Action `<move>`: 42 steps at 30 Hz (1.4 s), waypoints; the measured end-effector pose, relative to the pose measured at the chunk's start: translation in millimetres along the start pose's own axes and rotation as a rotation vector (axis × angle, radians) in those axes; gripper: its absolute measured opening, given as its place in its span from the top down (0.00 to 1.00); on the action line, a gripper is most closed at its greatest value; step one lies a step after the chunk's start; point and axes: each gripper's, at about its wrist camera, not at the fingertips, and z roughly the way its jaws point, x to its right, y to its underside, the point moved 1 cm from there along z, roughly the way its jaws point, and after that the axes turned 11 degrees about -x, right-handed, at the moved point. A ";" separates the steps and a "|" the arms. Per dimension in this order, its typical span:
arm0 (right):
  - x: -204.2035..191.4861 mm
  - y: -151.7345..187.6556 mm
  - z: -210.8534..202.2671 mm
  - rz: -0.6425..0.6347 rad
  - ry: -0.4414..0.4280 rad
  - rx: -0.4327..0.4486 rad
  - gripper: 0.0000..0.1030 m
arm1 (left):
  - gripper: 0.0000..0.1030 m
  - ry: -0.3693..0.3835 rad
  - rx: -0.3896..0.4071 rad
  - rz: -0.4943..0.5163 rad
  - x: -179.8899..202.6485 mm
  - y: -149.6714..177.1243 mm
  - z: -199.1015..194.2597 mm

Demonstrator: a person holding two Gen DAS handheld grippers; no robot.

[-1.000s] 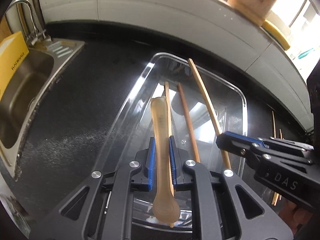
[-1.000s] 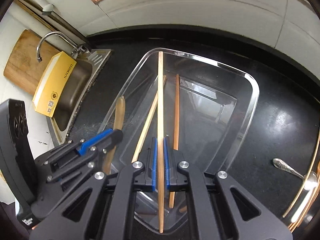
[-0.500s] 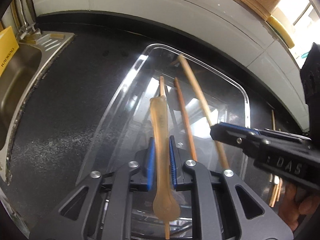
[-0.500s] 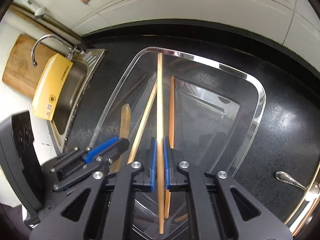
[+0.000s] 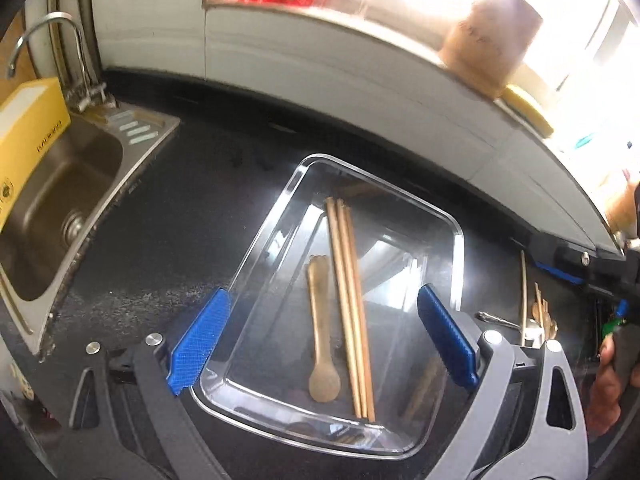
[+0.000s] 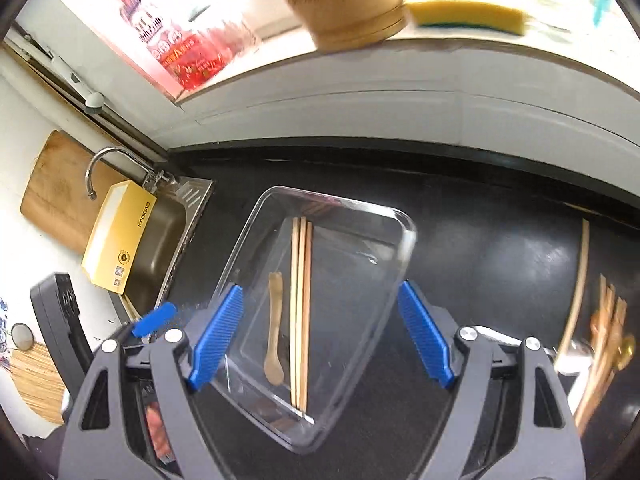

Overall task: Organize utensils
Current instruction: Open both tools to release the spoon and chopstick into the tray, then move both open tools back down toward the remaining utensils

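A yellow box (image 6: pixel 120 236) reading "KADIGAO" is leaning in the sink (image 5: pixel 60 200), left of the clear tray (image 5: pixel 456 240). The left gripper (image 5: pixel 324 344) and right gripper (image 6: pixel 320 336) are hanging over the tray, jaws just sprung wide and gripping nothing. Inside the tray, a small wooden spoon (image 5: pixel 320 320) is lying just left of the chopsticks (image 5: pixel 350 300). More utensils (image 6: pixel 608 336) are waiting right of the tray.

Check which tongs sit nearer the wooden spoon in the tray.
Left tongs, probably: open directly over the wooden spoon. Right tongs look higher and further back.
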 end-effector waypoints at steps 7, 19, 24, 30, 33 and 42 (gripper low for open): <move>38.0 69.6 -46.4 0.093 0.035 0.068 0.24 | 0.10 -0.024 0.038 0.088 39.5 30.9 -31.1; 157.5 197.1 -146.4 0.288 0.237 0.154 0.24 | 0.10 0.037 0.010 0.316 194.0 100.5 -24.8; 195.0 224.1 -175.9 0.337 0.265 0.181 0.24 | 0.10 0.057 0.007 0.420 254.6 122.3 -19.0; 215.8 229.4 -186.9 0.345 0.264 0.195 0.24 | 0.10 0.050 0.007 0.481 293.5 132.7 -13.4; 217.7 224.3 -184.4 0.335 0.265 0.196 0.24 | 0.11 0.039 0.007 0.488 298.0 129.9 -11.9; 225.9 198.0 -152.1 0.313 0.270 0.135 0.24 | 0.10 0.008 -0.006 0.502 298.3 109.3 6.2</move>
